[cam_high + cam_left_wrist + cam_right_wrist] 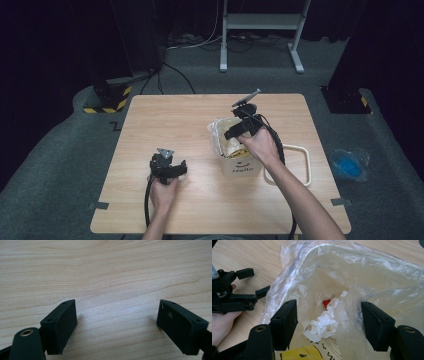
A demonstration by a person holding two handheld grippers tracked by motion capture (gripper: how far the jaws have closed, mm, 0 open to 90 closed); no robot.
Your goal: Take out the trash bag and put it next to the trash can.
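Right gripper jaws apart, hovering over mouth of small white bin, nothing clamped. Bin lined with crinkly clear plastic bag; inside, crumpled white tissue, small red scrap, yellow wrapper. Left gripper jaws apart, on bare wood-grain table left of bin.

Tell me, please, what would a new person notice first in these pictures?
First, the small white bin right of the table's centre, lined with a clear plastic bag holding crumpled white tissue and something red. The right gripper hangs open over the bag's mouth. The left gripper rests open on bare wood nearer the front left.
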